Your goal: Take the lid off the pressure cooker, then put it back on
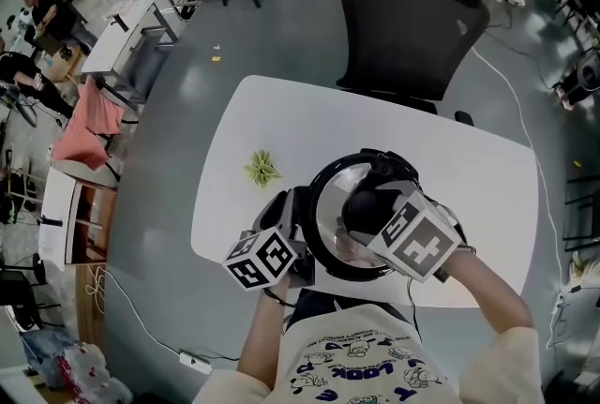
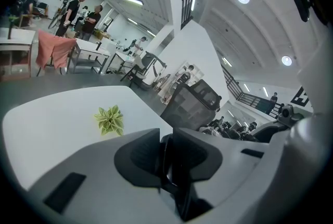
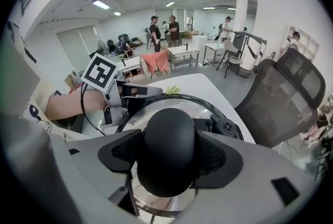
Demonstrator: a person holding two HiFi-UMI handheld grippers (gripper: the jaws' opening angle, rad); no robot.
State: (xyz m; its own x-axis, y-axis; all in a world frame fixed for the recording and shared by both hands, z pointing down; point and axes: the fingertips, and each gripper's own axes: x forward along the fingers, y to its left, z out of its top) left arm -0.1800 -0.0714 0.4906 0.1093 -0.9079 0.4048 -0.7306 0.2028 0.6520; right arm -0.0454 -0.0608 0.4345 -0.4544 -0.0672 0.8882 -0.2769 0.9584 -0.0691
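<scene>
The pressure cooker [image 1: 328, 215] stands on the white table [image 1: 281, 112] with its steel lid [image 3: 156, 108] on top. Around the lid's black knob [image 3: 169, 150] sit the jaws of my right gripper [image 3: 169, 158], one pad close on each side; they stand wide and I see no squeeze. From above, the right gripper [image 1: 367, 216] covers the knob [image 1: 366, 205]. My left gripper [image 1: 296, 233] is at the cooker's left side, shut on its thin black side handle [image 2: 167, 166], which fills the narrow gap between the jaws.
A green folded paper ornament [image 1: 262, 168] lies on the table left of the cooker. A black office chair [image 1: 408, 18] stands at the table's far edge. Desks, chairs and people fill the room beyond.
</scene>
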